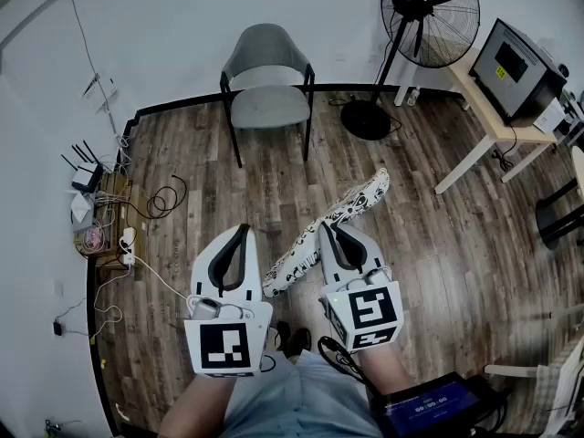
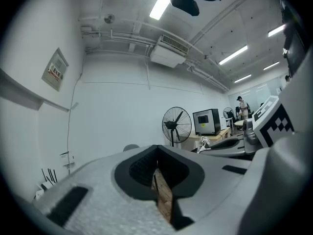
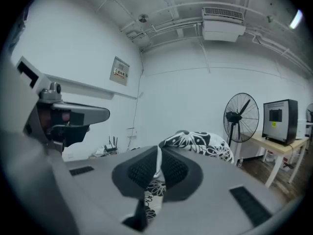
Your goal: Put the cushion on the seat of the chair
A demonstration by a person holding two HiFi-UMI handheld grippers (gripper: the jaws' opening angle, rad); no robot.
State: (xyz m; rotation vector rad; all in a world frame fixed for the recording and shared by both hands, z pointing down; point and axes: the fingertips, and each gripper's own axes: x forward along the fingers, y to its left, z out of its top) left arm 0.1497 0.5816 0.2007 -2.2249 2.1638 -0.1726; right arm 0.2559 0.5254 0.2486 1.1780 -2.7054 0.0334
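Operator: Grip status?
Guide: Your right hand-held gripper (image 1: pixel 332 233) pinches the cushion (image 1: pixel 351 206) by its edge. Your left hand-held gripper (image 1: pixel 244 233) is pressed together, empty.
Operator: Procedure?
Guide: Pinch firmly, carry the cushion clear of the floor (image 1: pixel 438 245), and lower it flat onto the chair (image 1: pixel 267 108) seat, well ahead.

We see the white cushion (image 1: pixel 339 215) with black flower print, pinched at one edge in the right gripper (image 1: pixel 328 230) and held above the wooden floor (image 1: pixel 429 245). The upright grey chair (image 1: pixel 267 94) stands well apart, by the wall.
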